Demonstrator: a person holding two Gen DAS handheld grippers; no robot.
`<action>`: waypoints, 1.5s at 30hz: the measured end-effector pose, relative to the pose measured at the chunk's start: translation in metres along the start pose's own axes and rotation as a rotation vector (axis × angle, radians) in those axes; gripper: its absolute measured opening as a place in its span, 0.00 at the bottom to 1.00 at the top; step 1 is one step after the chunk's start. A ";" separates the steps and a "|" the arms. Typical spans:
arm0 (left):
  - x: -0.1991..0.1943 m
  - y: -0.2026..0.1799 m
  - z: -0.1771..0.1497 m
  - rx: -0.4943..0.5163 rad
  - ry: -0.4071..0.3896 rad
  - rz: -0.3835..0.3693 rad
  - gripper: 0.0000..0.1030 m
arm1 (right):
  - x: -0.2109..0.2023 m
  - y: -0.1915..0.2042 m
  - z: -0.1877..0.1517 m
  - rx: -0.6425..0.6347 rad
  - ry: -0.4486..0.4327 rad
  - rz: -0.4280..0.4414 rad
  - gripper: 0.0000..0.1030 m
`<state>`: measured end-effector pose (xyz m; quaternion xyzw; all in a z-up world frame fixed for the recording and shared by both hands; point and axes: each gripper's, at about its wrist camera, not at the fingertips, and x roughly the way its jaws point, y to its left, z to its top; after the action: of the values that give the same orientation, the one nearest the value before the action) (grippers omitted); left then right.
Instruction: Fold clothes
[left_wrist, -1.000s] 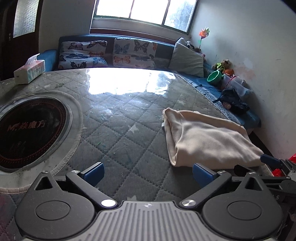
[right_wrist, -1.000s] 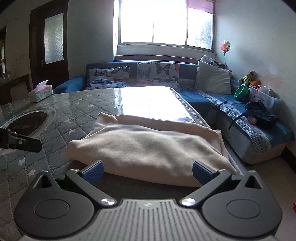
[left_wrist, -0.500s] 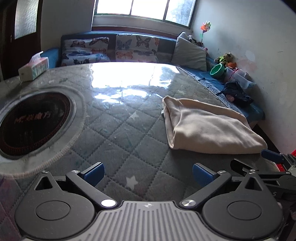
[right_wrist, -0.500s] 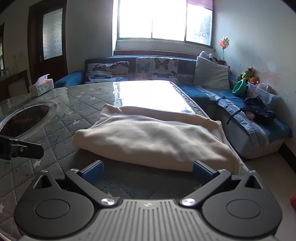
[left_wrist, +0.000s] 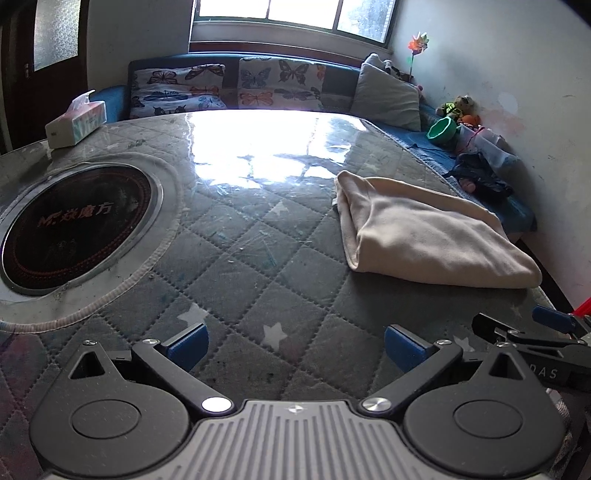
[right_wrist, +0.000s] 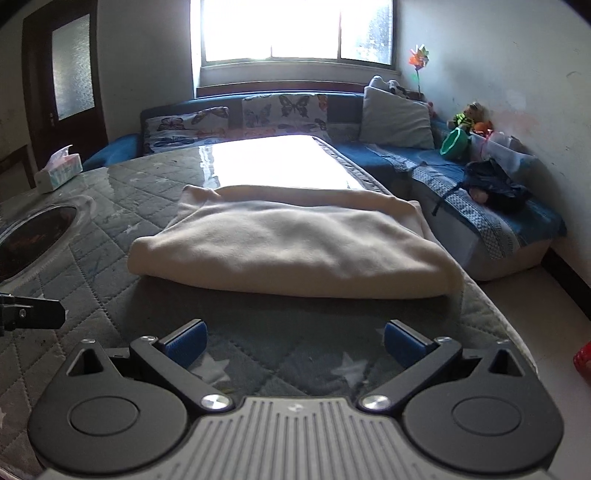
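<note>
We've got loads of bare quilted bench (left_wrist: 236, 254) centre-left. The folded cream cloth (right_wrist: 291, 247) hugs its right edge, mid-frame. Left tool (left_wrist: 294, 341) and right tool (right_wrist: 293, 339) both gape wide at the bottom, gripping nothing.

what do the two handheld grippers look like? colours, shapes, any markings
Both look alike. The left gripper and right gripper each have a grey ribbed centre plate, black linkage arms with silver pivot screws, two round black housings with triangular cut-outs, and blue pads on the jaws. In the left wrist view the right gripper's side shows pale lettering ending "DAS". No cables, hands or sleeves are visible.
</note>
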<state>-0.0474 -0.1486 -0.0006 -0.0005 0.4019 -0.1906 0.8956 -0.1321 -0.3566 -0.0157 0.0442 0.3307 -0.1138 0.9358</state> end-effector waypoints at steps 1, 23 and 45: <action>0.000 -0.001 0.000 0.004 -0.001 -0.003 1.00 | -0.001 -0.001 0.000 0.003 0.001 -0.006 1.00; -0.012 -0.020 -0.012 0.065 -0.012 -0.016 1.00 | -0.009 -0.003 -0.004 0.024 0.001 -0.016 1.00; -0.026 -0.033 -0.022 0.102 -0.034 -0.019 1.00 | -0.022 0.001 -0.009 0.025 -0.024 0.019 1.00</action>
<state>-0.0902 -0.1671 0.0085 0.0378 0.3762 -0.2195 0.8994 -0.1539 -0.3507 -0.0094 0.0577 0.3175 -0.1096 0.9401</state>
